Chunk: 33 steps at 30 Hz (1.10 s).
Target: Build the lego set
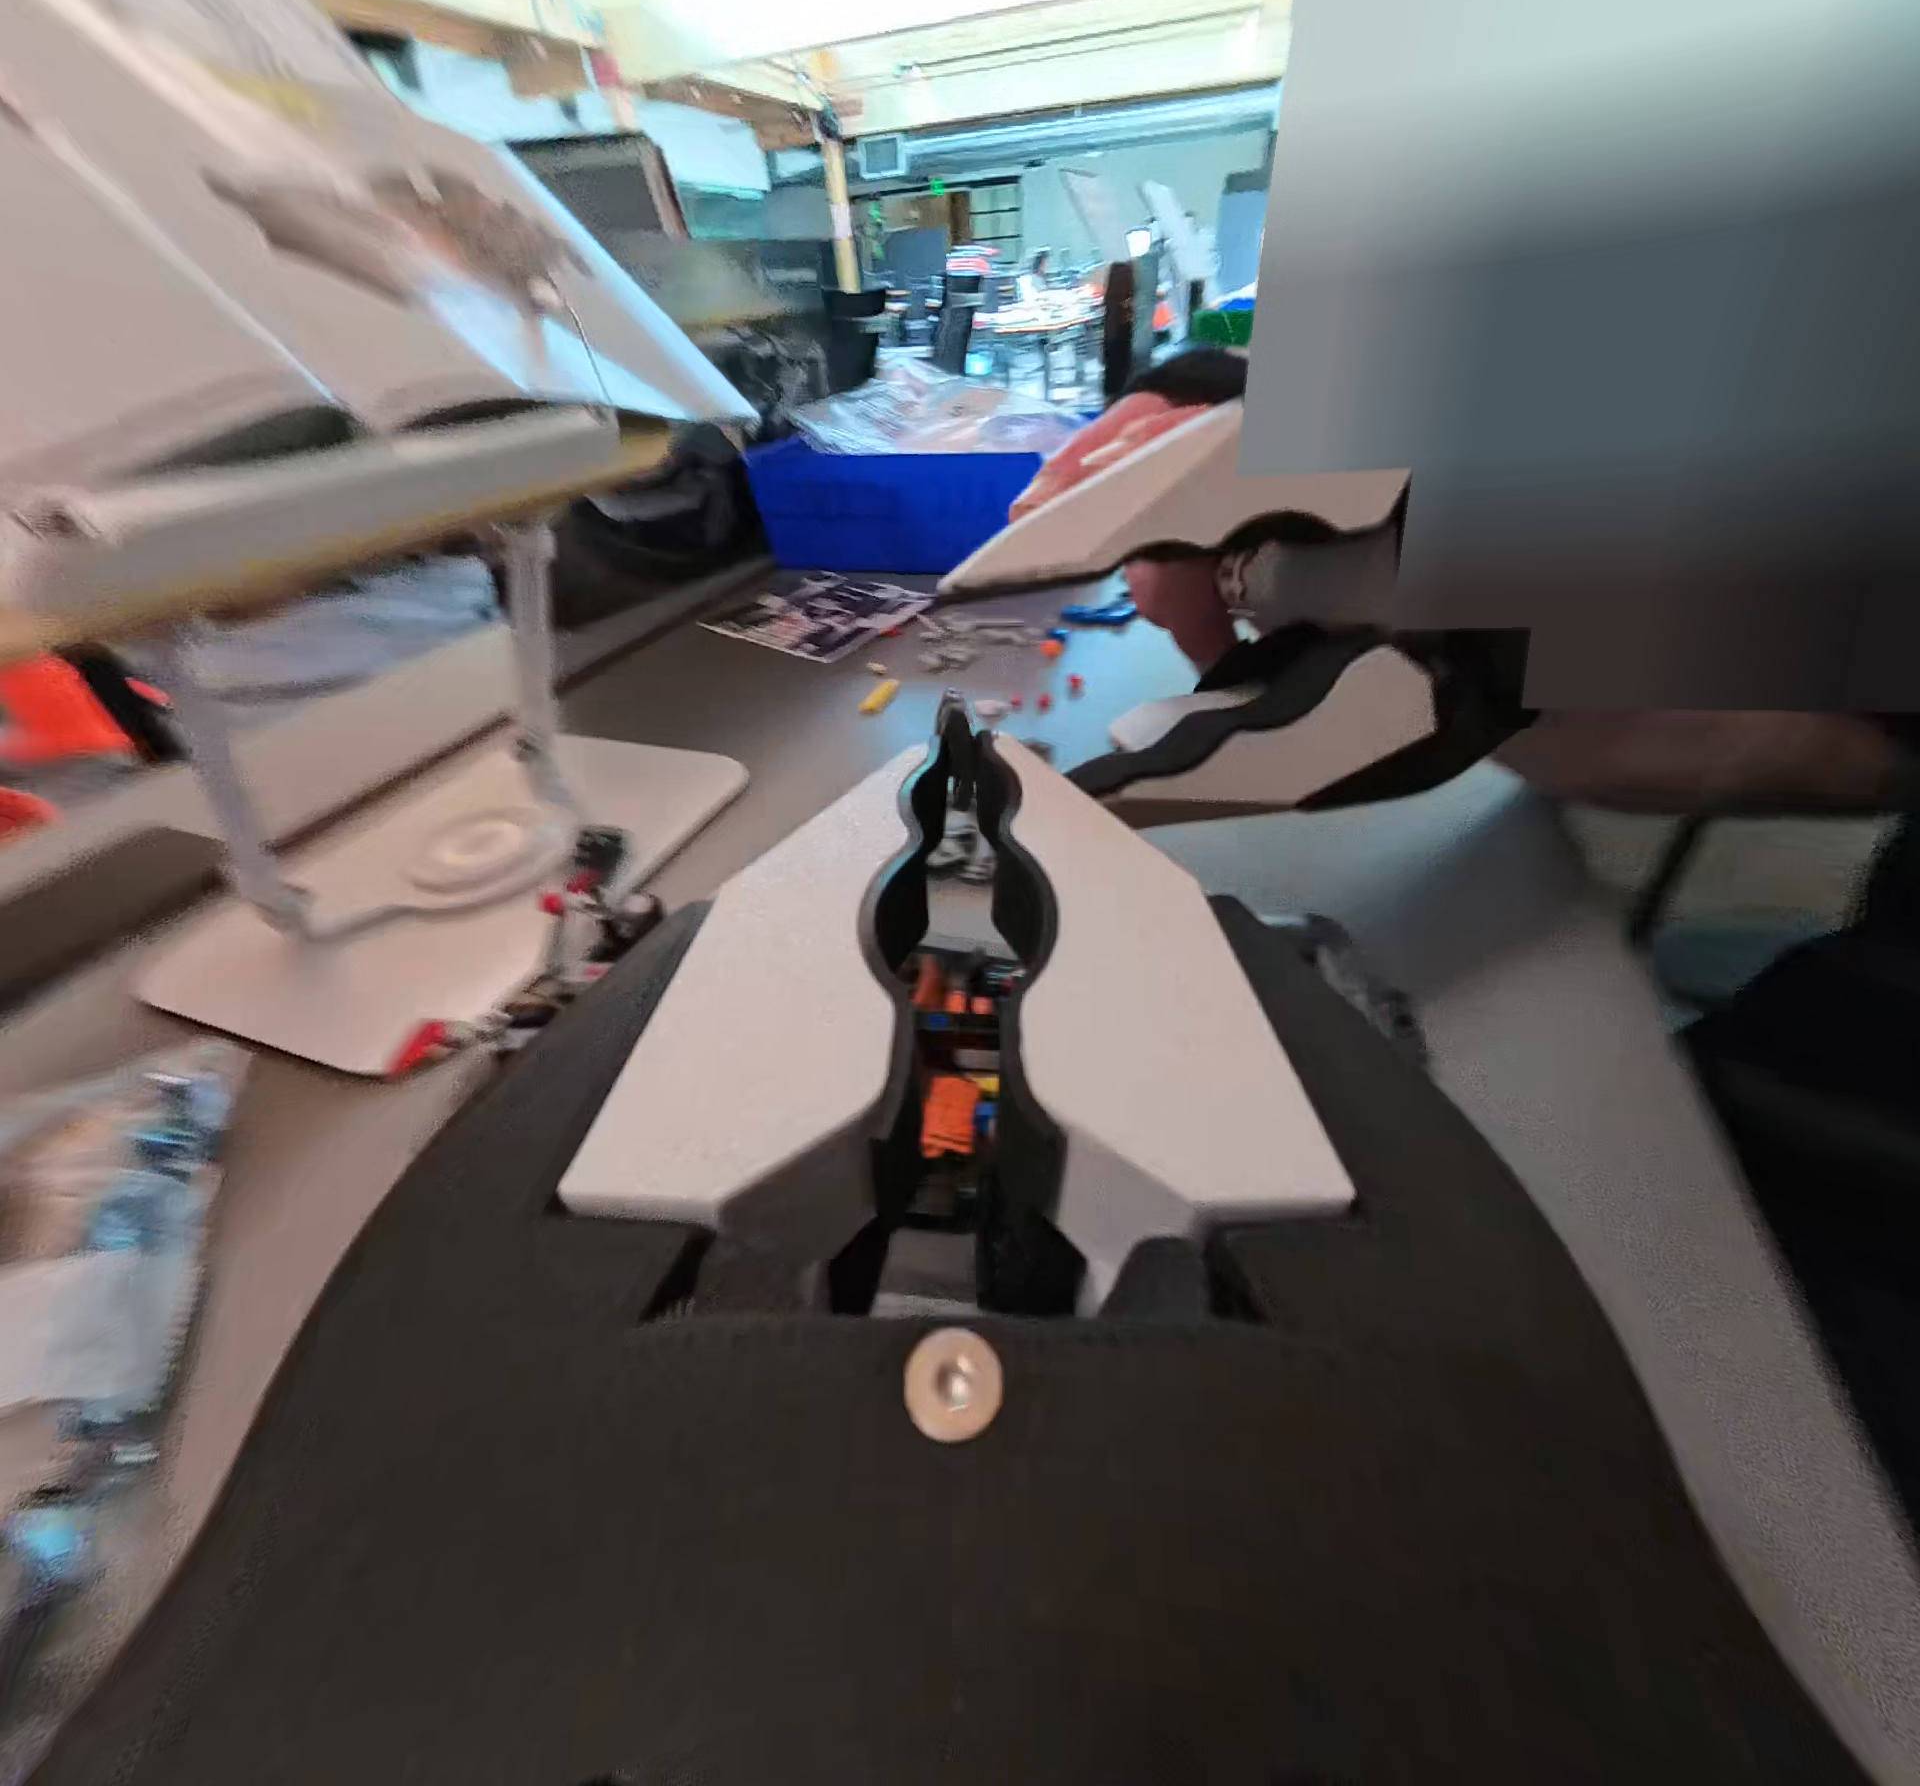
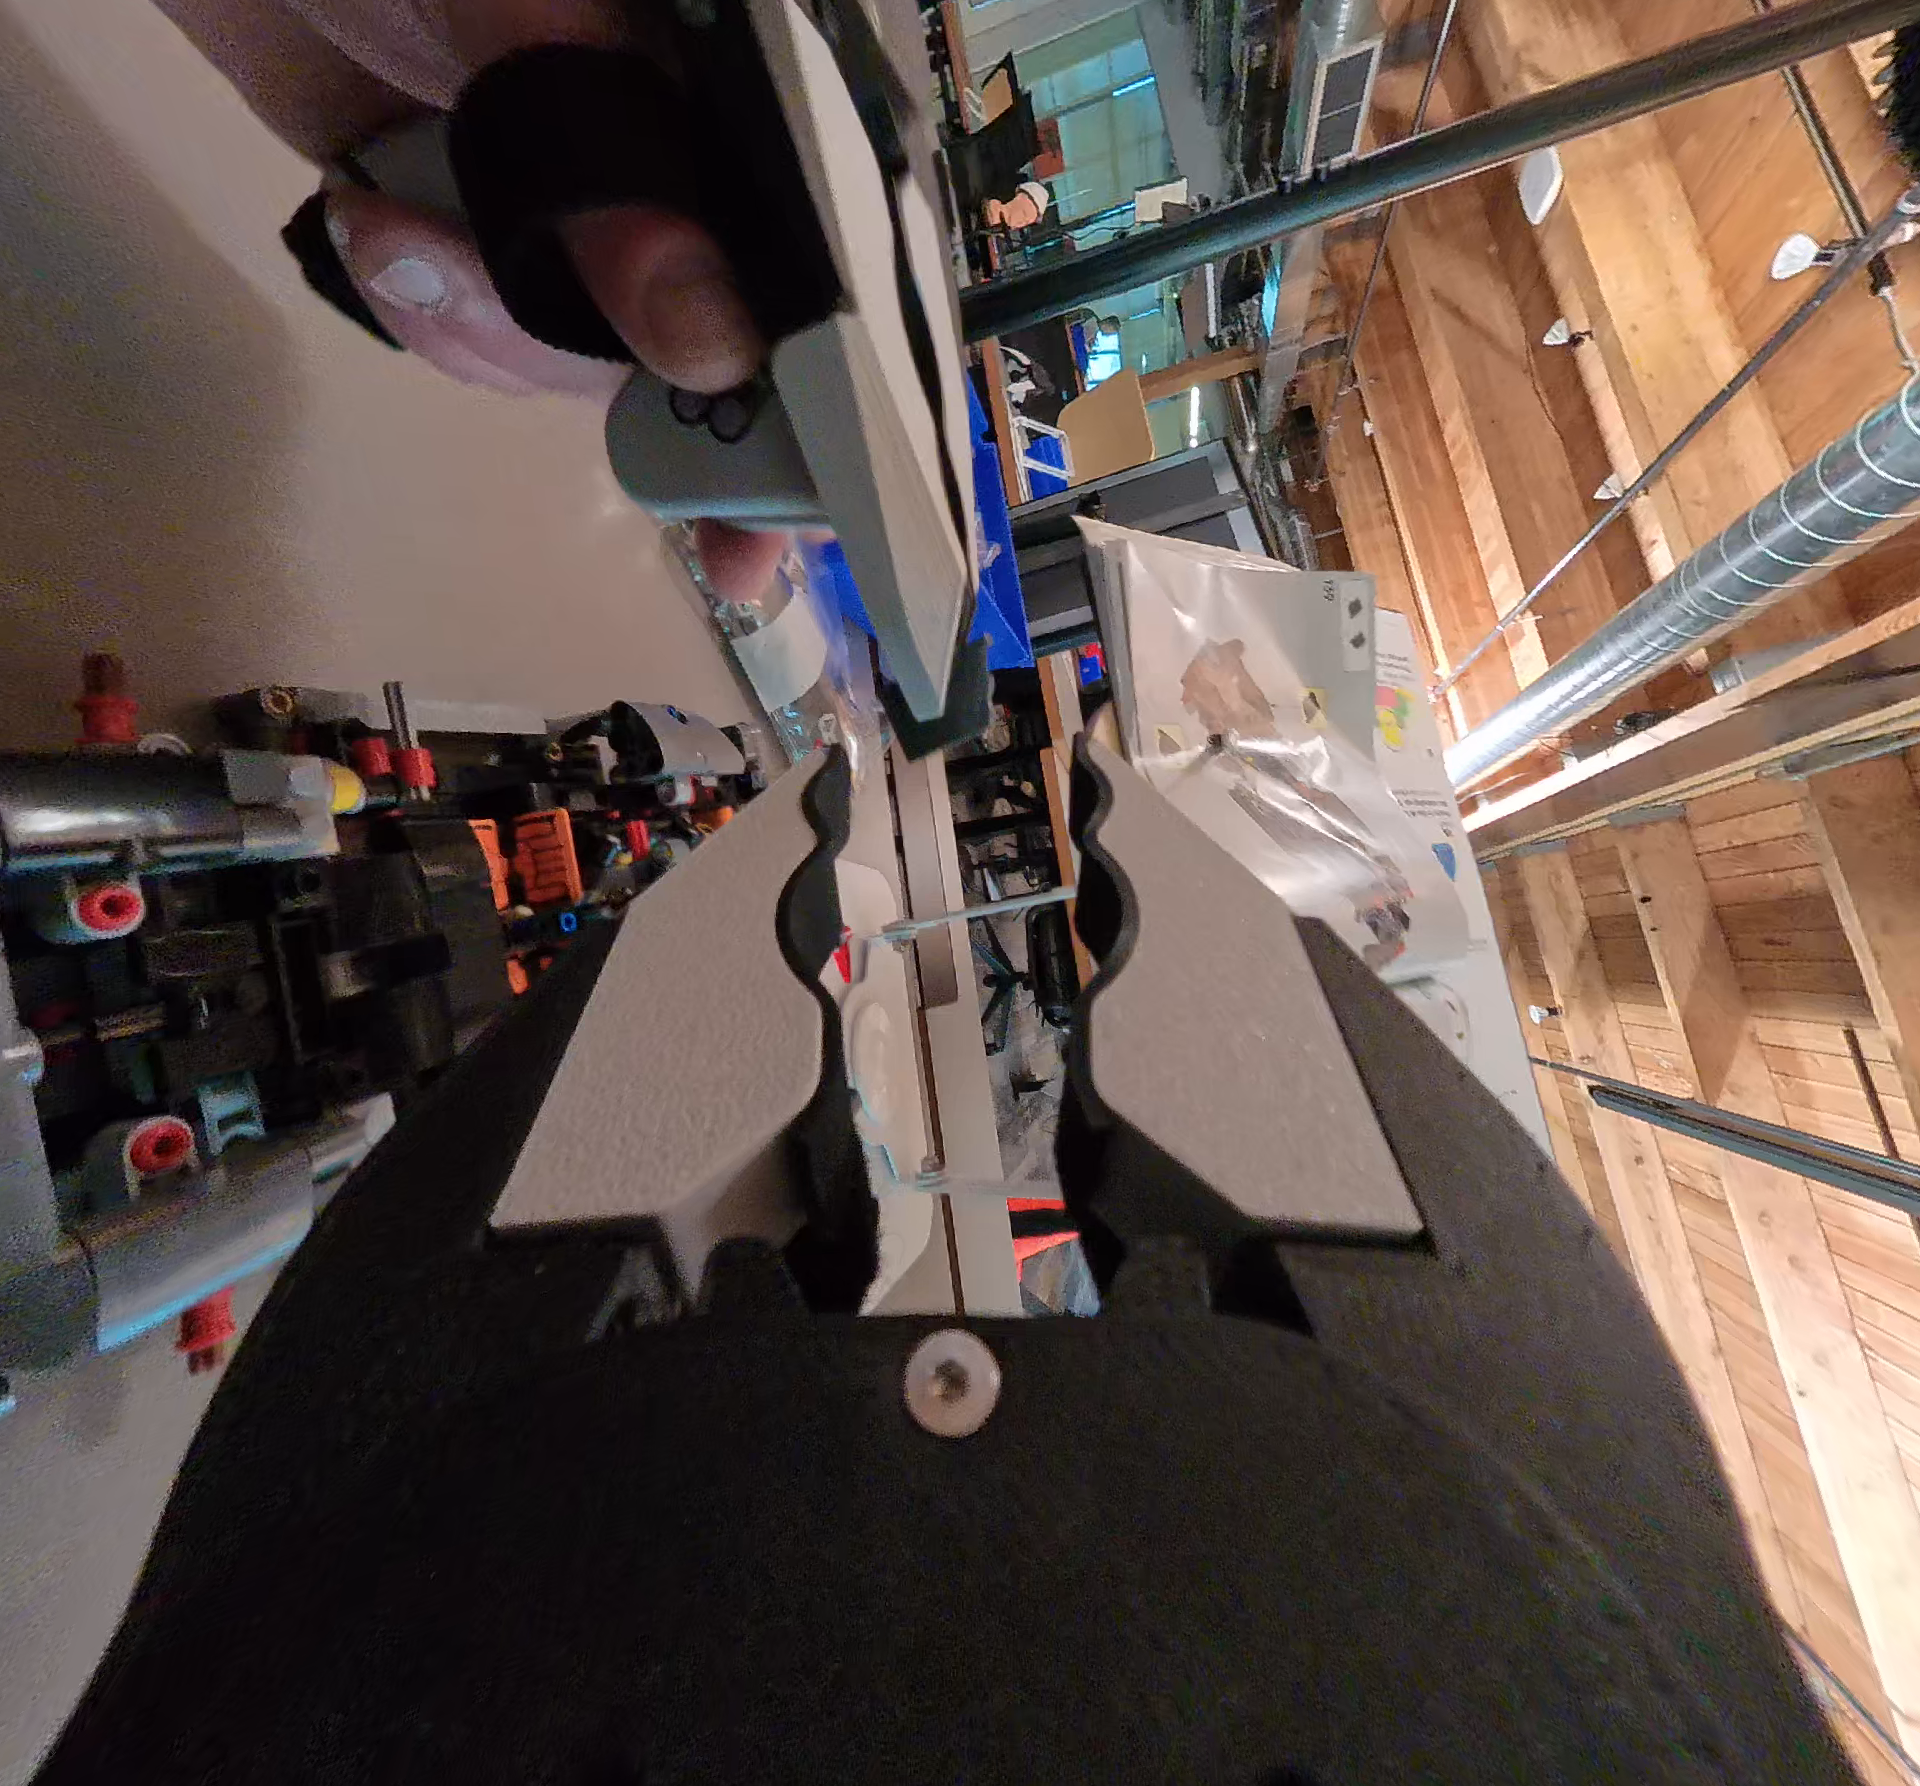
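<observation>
While your left gripper (image 1: 961, 734) hangs over the dark table (image 1: 727, 697), its two fingers are drawn together at the tips, and a small dark and silvery piece (image 1: 951, 710) shows right at that point; you cannot tell from the blur whether the pads press on it. Past those tips, loose small parts lie scattered: a yellow piece (image 1: 879, 694) to the left, red bits (image 1: 1070, 687) to the right, grey bits (image 1: 961, 640) and a printed sheet (image 1: 816, 614) farther off, with a blue bin (image 1: 883, 510) beyond them. To the near left stands a white stand (image 1: 457, 863) carrying an open booklet (image 1: 312, 282). Your right gripper (image 2: 961, 780) is rolled onto its side, its fingers spread wide with nothing between the pads. Your hand (image 2: 540, 282) and the left gripper sit just beyond its tips. A dark model built of bricks (image 2: 260, 905), with red and orange parts, lies near its left finger, and the booklet rises past its right finger.
</observation>
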Motion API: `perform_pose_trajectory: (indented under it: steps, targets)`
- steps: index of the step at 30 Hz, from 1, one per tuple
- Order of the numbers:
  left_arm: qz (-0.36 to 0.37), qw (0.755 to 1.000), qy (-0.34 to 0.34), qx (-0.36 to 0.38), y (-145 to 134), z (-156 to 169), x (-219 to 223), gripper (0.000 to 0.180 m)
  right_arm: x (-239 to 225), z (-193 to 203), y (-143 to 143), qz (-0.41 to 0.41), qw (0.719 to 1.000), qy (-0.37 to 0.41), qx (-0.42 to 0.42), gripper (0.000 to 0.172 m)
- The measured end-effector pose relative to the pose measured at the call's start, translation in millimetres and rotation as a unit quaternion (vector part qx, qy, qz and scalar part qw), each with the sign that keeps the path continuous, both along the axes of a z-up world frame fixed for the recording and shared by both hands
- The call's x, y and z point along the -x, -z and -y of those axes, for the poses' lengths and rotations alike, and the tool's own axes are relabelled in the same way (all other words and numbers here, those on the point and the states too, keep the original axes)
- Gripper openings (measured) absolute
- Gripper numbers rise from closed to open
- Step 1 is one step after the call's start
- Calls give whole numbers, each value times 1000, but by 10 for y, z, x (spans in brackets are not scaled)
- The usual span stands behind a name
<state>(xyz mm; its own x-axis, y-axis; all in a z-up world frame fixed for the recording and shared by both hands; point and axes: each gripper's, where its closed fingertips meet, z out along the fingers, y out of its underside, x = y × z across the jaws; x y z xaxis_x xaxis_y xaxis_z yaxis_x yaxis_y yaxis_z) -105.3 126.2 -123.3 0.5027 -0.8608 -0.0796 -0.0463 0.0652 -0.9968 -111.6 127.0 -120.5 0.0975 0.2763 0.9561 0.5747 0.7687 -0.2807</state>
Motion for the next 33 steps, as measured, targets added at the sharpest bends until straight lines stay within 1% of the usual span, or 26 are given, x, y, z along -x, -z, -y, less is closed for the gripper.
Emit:
perform_pose_trajectory:
  steps: [1,2,3,4,6,7,9,10,11,14,17,19,20,21,23,26,31,33]
  targets:
    - [-34,998,-26,-51,-24,11,7,3,-37,-8,-25,-4,1000,2,0,39]
    - [-93,986,-62,-125,-27,18,10,3,-81,-23,-39,-7,1000,3,2,38]
    - [-160,959,-97,-212,-32,37,7,3,-130,-50,-48,-10,1000,7,5,37]
    - [-222,920,-128,-297,-49,75,-9,3,-182,-88,-55,-13,1000,14,5,35]
    - [-328,814,-174,-446,-78,165,-82,3,-268,-160,-52,-17,999,28,2,30]
    - [-350,779,-183,-488,-89,215,-129,3,-292,-177,-38,-17,999,30,3,29]
    - [-357,751,-189,-523,-115,301,-200,3,-300,-142,-28,-22,1000,19,5,27]
    - [-366,731,-200,-540,-133,310,-204,3,-293,-104,-23,-23,1000,9,12,26]
    - [-372,721,-203,-548,-132,309,-206,3,-288,-60,-21,-25,999,-3,19,25]
    - [-376,719,-202,-548,-121,294,-210,3,-292,88,-18,-20,998,-45,42,21]
    - [-370,731,-195,-539,-122,296,-223,3,-306,243,-30,-1,995,-81,51,16]
    - [-369,744,-184,-526,-93,292,-240,3,-309,283,-35,14,995,-85,40,14]
    - [-371,743,-181,-527,-80,293,-249,3,-304,303,-33,21,995,-88,33,12]
    - [-369,747,-177,-524,-65,294,-259,3,-297,323,-32,27,995,-91,24,10]
    - [-361,764,-167,-507,-32,294,-273,3,-284,335,-15,39,995,-89,1,8]
    - [-358,778,-155,-493,1,296,-288,3,-262,343,31,54,995,-86,-24,7]
    - [-352,797,-136,-471,59,286,-306,3,-278,328,73,62,994,-83,-38,3]
    - [-351,801,-133,-467,68,283,-311,3,-284,326,80,65,994,-82,-38,2]
